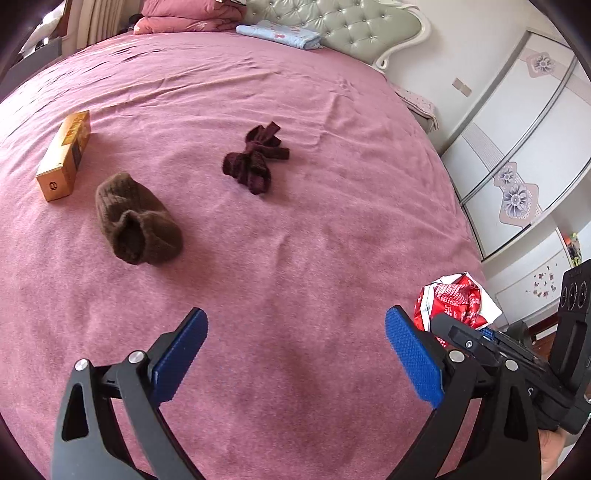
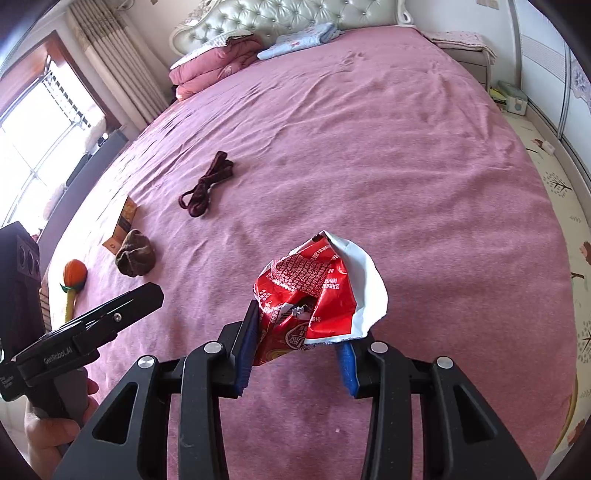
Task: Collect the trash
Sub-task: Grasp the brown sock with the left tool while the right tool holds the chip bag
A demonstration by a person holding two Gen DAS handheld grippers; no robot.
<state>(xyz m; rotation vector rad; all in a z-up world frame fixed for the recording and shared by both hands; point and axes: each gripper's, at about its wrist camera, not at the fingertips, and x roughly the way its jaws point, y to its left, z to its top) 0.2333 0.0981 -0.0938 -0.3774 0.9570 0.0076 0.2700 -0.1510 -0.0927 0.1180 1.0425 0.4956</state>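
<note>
One red wrapper [image 2: 314, 295], two socks, one orange box [image 1: 64, 155] on bed.

Bedroom in daylight. Wide bed [image 2: 369, 147] under a pink wrinkled cover, tufted pale-green headboard [image 2: 295, 18] at the far end. Barred window [image 2: 44, 122] with beige curtains [image 2: 110, 66] on the left, white floral sliding wardrobe [image 1: 524, 147] on the right. Cream tree-patterned floor [image 2: 561, 221].

our left gripper [image 1: 295, 354] tilted down, jaws wide apart with nothing between, our right gripper [image 2: 299, 354] tilted down beside it, blue pads [image 2: 245, 350] clamped on a crumpled wrapper [image 2: 317, 295]
</note>
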